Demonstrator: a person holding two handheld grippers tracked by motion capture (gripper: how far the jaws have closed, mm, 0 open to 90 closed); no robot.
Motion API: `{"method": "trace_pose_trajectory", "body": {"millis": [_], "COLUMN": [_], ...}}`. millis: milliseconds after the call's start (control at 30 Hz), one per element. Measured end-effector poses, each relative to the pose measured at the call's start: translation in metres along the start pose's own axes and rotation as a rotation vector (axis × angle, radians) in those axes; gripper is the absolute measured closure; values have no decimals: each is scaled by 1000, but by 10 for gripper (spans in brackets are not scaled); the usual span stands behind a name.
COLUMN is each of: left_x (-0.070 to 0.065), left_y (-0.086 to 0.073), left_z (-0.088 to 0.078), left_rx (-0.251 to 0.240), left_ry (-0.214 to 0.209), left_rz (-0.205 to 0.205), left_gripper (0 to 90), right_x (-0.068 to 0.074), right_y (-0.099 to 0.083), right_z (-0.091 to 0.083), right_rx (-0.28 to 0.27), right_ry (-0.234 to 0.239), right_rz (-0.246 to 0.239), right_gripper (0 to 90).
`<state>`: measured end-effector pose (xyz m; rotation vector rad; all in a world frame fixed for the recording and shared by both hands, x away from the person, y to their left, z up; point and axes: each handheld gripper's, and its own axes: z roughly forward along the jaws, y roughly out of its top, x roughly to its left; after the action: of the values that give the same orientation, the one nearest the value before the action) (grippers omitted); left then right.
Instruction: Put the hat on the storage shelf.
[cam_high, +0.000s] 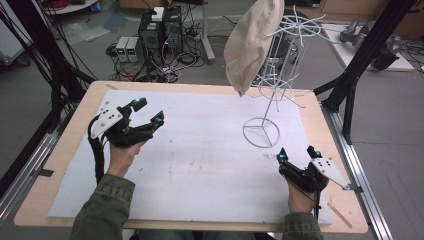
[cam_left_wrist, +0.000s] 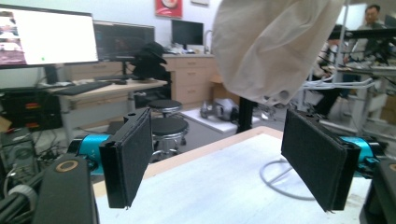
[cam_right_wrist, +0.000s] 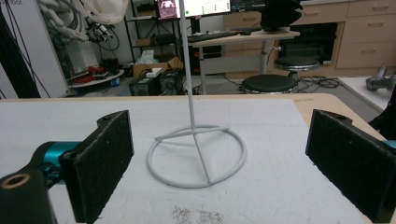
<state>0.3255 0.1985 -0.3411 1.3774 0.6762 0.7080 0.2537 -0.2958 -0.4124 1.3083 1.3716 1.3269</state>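
A white wire stand (cam_high: 272, 95) rises from a ring base (cam_high: 261, 132) on the right half of the table. A beige cloth bag (cam_high: 252, 42) hangs from its upper arms. In the left gripper view the cloth bag (cam_left_wrist: 275, 46) hangs ahead, above the jaws, and part of the ring base (cam_left_wrist: 275, 179) shows between them. My left gripper (cam_high: 148, 112) is held above the table's left side, open and empty. Near the front right my right gripper (cam_high: 297, 153) is open and empty, pointing at the ring base (cam_right_wrist: 196, 156) and the stand's pole (cam_right_wrist: 187, 65).
A white foam sheet (cam_high: 200, 160) covers the wooden table (cam_high: 60, 165). Black frame posts (cam_high: 357, 65) stand at the right and left. Computers and cables (cam_high: 160, 35) lie on the floor behind the table. Stools and desks show in the gripper views.
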Motion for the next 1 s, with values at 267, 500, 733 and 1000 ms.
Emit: {"method": "trace_pose_trajectory", "body": {"millis": [267,500,733,1000], "left_x": [10,21,28,33], "left_y": [-26,-52,-68,-76], "left_z": [-42,-79,-103,-127], "left_rx": [-5,23,35,32], "left_ry": [93,197,276,371], "left_rz": [-34,-49,-40,-63], "left_gripper": [256,240,226,221], "right_x": [1,0,1,2], "right_y": [0,0,-1,-1], "right_z": [-1,-2,-1,-1], "right_rx": [2,2,15,22], "right_ry": [5,10,18,16], "right_rz": [-2,1,-7,-7], "right_gripper": [68,67,67,67]}}
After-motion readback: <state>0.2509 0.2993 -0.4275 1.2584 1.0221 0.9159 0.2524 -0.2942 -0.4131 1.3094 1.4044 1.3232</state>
